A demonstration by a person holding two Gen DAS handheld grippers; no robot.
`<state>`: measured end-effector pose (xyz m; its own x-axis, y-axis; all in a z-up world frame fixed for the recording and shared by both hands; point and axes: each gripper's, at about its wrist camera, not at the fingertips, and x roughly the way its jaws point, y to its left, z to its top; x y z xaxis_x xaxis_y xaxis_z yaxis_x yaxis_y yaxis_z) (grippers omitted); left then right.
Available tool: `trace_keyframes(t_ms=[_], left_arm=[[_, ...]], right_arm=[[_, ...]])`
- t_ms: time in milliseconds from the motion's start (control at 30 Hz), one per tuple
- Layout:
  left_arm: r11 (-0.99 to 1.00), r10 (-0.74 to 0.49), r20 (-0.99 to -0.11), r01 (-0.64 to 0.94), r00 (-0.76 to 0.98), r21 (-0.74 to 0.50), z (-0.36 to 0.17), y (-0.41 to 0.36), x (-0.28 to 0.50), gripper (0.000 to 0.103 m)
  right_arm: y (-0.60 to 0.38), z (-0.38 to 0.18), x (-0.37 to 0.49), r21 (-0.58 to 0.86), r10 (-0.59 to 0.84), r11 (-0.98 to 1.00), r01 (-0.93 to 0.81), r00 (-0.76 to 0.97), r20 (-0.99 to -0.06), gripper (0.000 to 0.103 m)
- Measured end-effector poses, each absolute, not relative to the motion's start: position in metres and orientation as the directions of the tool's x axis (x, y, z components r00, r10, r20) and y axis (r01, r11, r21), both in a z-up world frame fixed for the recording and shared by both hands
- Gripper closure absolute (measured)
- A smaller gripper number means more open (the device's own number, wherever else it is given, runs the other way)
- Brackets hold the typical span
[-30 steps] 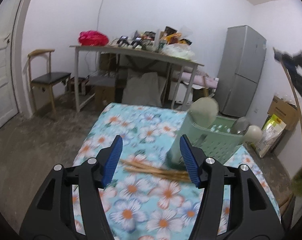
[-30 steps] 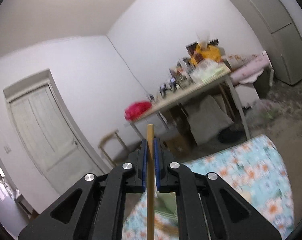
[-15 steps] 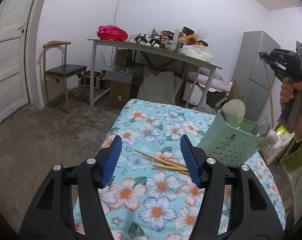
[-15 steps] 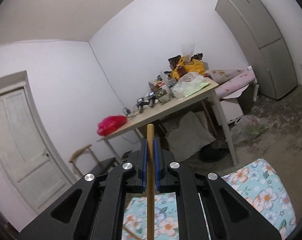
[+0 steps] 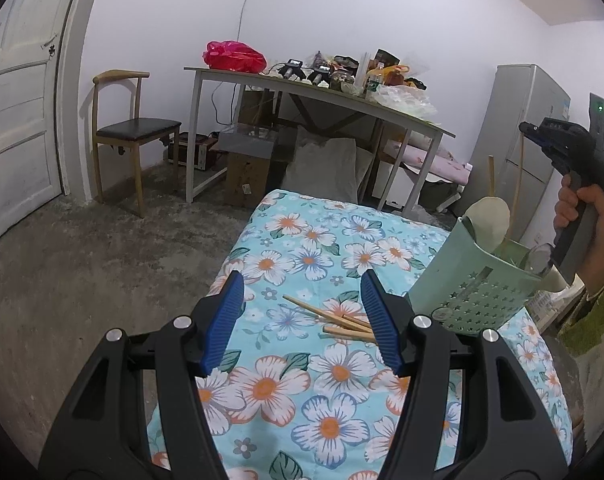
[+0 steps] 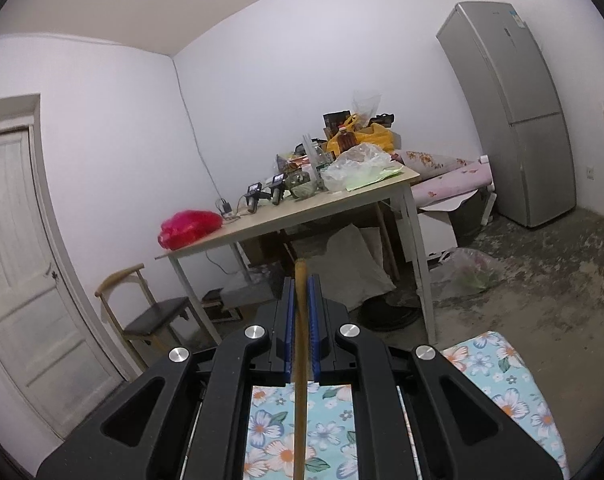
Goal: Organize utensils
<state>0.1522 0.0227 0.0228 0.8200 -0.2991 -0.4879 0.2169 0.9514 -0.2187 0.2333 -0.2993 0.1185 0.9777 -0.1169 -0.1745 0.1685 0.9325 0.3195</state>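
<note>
- Right tongs [image 6: 300,320] clench one slim bamboo chopstick [image 6: 299,360] upright, ready for dropping into the pale green perforated plastic holder [image 5: 476,292].
- Left tongs [image 5: 302,320] gape released, aimed at loose chopsticks [image 5: 334,320] beside the holder, near the floral surface's [image 5: 302,400] right edge.

Chopsticks [image 5: 334,318] on floral cloth [image 5: 302,248] — beside green holder [image 5: 474,292].

One pale green perforated plastic utensil basket [image 5: 478,292] stands at the counter's right edge; about three loose wooden chopsticks [image 5: 334,318] lie beside it (they overlap, so the count is uncertain).
</note>
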Motion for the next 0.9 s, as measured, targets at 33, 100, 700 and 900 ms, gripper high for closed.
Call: trace_keyframes(t_ms=[33,100,700,900], left_arm=[[0.951,-0.3,-0.488,0.217,0.82,-0.219,0.023,0.023,0.153,0.046],[0.951,-0.301,-0.488,0.218,0.819,-0.222,0.023,0.023,0.153,0.046],[0.947,-0.315,-0.487,0.237,0.814,-0.216,0.021,0.01,0.154,0.042],[0.944,-0.328,-0.499,0.256,0.802,-0.209,0.02,-0.001,0.155,0.042]], right_arm=[[-0.298,0.12,0.232,0.314,-0.116,0.934,0.167,0.978,-0.174,0.095],[-0.296,0.12,0.226,0.308,-0.11,0.938,0.159,0.979,-0.172,0.095],[-0.298,0.137,0.085,0.378,0.084,0.925,-0.036,0.99,-0.112,0.063],[-0.321,0.12,0.083,0.416,0.066,0.909,0.034,0.972,-0.224,0.062]])
